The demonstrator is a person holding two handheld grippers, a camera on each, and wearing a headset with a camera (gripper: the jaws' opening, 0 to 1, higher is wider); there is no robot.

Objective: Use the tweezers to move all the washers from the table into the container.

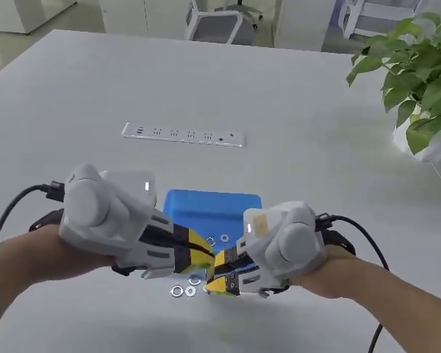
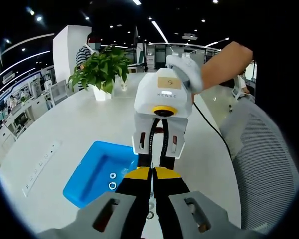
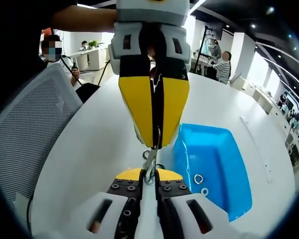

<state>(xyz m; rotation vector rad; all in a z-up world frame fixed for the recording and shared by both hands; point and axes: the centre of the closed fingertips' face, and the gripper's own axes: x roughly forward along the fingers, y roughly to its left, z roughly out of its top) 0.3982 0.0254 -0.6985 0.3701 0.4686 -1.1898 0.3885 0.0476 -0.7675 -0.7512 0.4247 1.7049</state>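
My two grippers meet tip to tip above the table's near edge, the left gripper (image 1: pixel 208 255) from the left and the right gripper (image 1: pixel 214 271) from the right. In the right gripper view the silver tweezers (image 3: pixel 151 160) run from my right gripper (image 3: pixel 149 175) up into the closed yellow jaws of the left gripper (image 3: pixel 155 142). Both grippers look shut on the tweezers. Three washers (image 1: pixel 178 291) lie on the table just under the tips. The blue container (image 1: pixel 198 206) sits right behind them, with two washers (image 1: pixel 225 237) inside it. In the left gripper view that container (image 2: pixel 89 174) lies to the left of my shut left gripper (image 2: pixel 152 172).
A white power strip (image 1: pixel 184 134) lies further back on the table. A potted plant (image 1: pixel 419 81) stands at the far right edge. Office chairs (image 1: pixel 220 22) stand beyond the table. A grey mesh chair (image 2: pixel 269 164) is close behind me.
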